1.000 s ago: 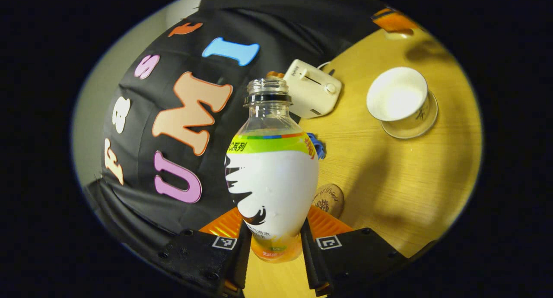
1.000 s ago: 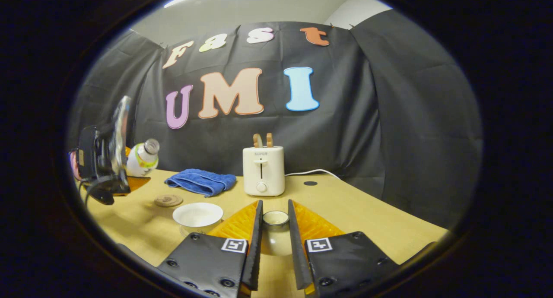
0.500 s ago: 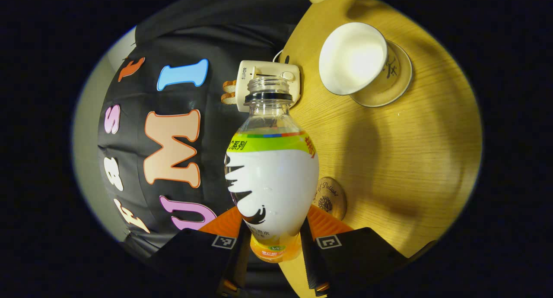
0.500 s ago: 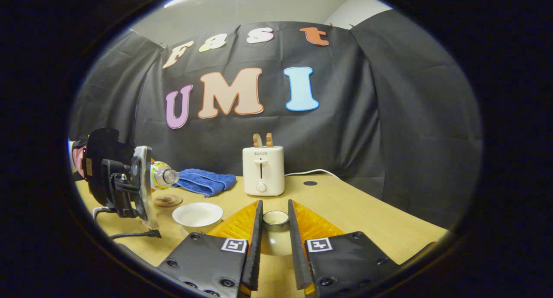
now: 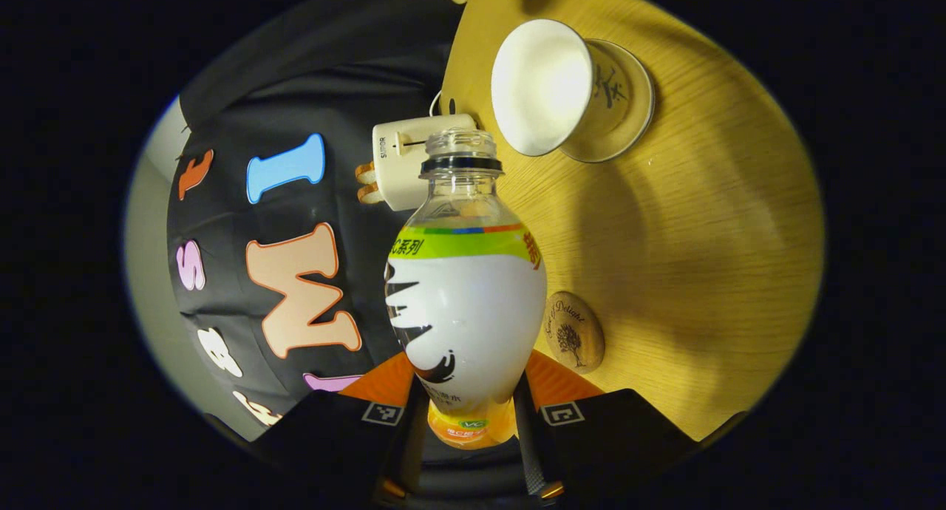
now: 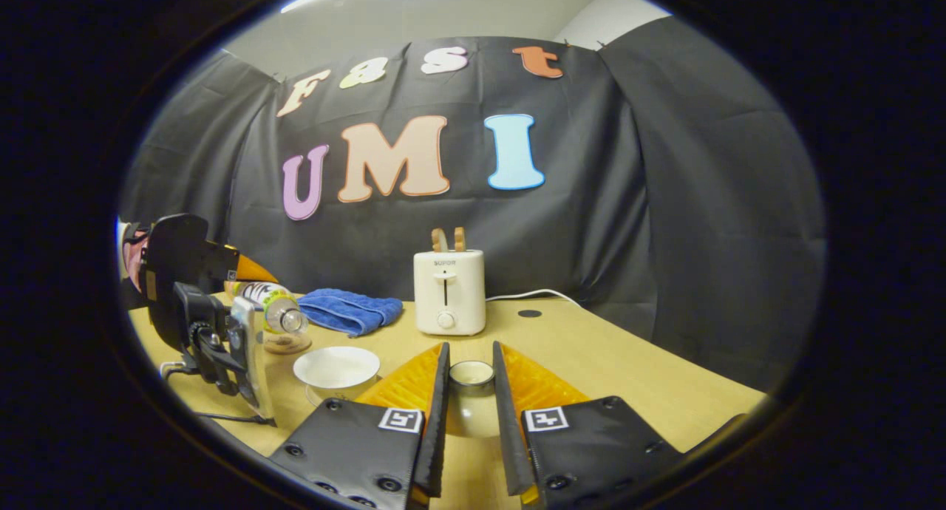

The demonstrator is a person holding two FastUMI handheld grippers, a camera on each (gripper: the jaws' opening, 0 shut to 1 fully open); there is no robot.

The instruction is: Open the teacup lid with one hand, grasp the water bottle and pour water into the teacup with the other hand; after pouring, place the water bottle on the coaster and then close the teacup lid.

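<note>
Holding: my left tongs [image 5: 465, 421] are clenched on the base of the clear plastic water bottle with a white, green and orange label [image 5: 465, 310], one finger pressing on each side.
Bottle: uncapped, its open neck near the rim of the cup in the left gripper view; in the right gripper view it [image 6: 267, 303] lies tipped over in my left tongs [image 6: 244, 292], mouth slanting down, above the bench and left of the cup.
Right tongs [image 6: 470, 414]: clenched on the small pale ceramic teacup lid [image 6: 471, 403], gripped between both fingers, held low over the bench and to the right of the cup.
Teacup: the white porcelain teacup [image 6: 336, 368] stands open on its saucer [image 5: 628, 118] on the bench; from the left gripper view its white inside [image 5: 543, 85] shows.
Coaster: the round wooden coaster with a tree print [image 5: 573, 332] lies flat on the bench, just beside the bottle's body in that view, apart from the cup.
Bench: light wood-grain bench [image 5: 702, 236].
Behind: a cream toaster with two slices of bread [image 6: 449, 292] and a crumpled blue towel [image 6: 351, 310] sit near the black cloth wall.
</note>
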